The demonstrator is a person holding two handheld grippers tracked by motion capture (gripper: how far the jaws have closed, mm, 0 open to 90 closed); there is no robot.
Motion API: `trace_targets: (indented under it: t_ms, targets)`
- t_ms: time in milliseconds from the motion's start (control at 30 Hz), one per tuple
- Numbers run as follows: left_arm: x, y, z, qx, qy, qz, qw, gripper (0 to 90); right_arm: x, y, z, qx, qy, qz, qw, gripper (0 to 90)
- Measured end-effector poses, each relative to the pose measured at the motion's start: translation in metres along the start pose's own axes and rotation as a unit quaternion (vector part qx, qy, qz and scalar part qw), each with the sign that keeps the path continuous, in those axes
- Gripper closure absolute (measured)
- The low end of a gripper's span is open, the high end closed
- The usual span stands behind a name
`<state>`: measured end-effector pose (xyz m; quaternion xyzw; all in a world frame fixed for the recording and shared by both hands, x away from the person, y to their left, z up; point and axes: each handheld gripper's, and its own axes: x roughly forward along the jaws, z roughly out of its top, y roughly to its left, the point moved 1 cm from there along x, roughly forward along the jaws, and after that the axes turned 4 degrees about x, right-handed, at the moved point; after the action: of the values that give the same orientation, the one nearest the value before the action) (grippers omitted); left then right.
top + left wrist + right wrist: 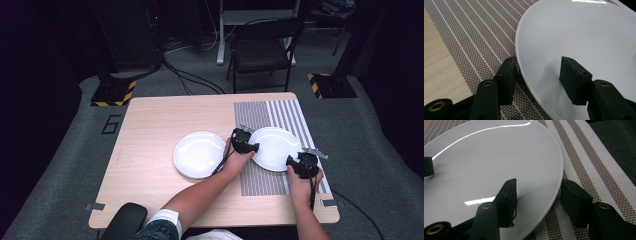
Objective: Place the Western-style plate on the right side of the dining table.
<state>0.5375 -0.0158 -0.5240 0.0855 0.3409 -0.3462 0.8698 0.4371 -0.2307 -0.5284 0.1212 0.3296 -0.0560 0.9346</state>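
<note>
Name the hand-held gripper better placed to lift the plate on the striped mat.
Probably neither alone. The left hand-held gripper and right hand-held gripper each straddle opposite rims of the plate, jaws open around it. If only one, left: its outer jaw sits closer against the rim.

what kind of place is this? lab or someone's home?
Most likely a lab or recording room: a wooden table alone on grey carpet, black-and-yellow hazard-striped stand bases, loose cables on the floor and a folding chair behind.

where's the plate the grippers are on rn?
High view: the right-hand white plate lies on the striped placemat, right of the other plate. The left gripper straddles its left rim, the right gripper its near-right rim.
</note>
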Motion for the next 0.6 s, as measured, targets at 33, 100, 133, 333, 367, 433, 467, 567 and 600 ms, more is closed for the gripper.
trace_targets:
  t_ms: [33,100,133,333,367,433,467,567,600]
  targets:
    - [0.0,0.0,0.0,0.0,0.0,-0.001,1.0,47.8,0.0,0.0,0.0,0.0,0.0,0.0,1.0,46.6]
    - [0.0,0.001,0.0,-0.004,0.0,-0.005,1.0,47.8,0.0,0.0,0.0,-0.001,0.001,0.002,1.0,46.4]
    - [0.0,0.002,0.0,-0.007,0.004,-0.008,0.9999,47.7,0.0,0.0,0.0,-0.001,0.001,0.002,1.0,46.3]
    - [-0.004,0.006,0.001,-0.015,-0.005,-0.012,0.9998,47.7,-0.003,0.0,0.001,0.001,-0.001,0.007,1.0,46.3]
    - [-0.004,0.006,0.002,-0.015,-0.008,-0.011,0.9998,47.7,-0.004,0.0,0.001,0.001,-0.003,0.006,1.0,46.2]
    - [-0.007,0.008,0.002,-0.017,-0.006,-0.015,0.9997,47.6,-0.005,-0.001,0.002,0.007,-0.003,0.01,0.9999,46.1]
    - [-0.007,0.008,0.003,-0.02,-0.011,-0.016,0.9996,47.6,-0.006,-0.001,0.003,0.008,-0.005,0.008,0.9999,46.0]
    - [-0.011,0.01,0.004,-0.015,-0.016,-0.014,0.9997,47.5,-0.009,-0.002,0.005,0.008,-0.012,0.011,0.9998,46.0]
    - [-0.012,0.01,0.005,-0.019,-0.017,-0.016,0.9996,47.5,-0.01,-0.002,0.005,0.008,-0.017,0.01,0.9998,46.0]
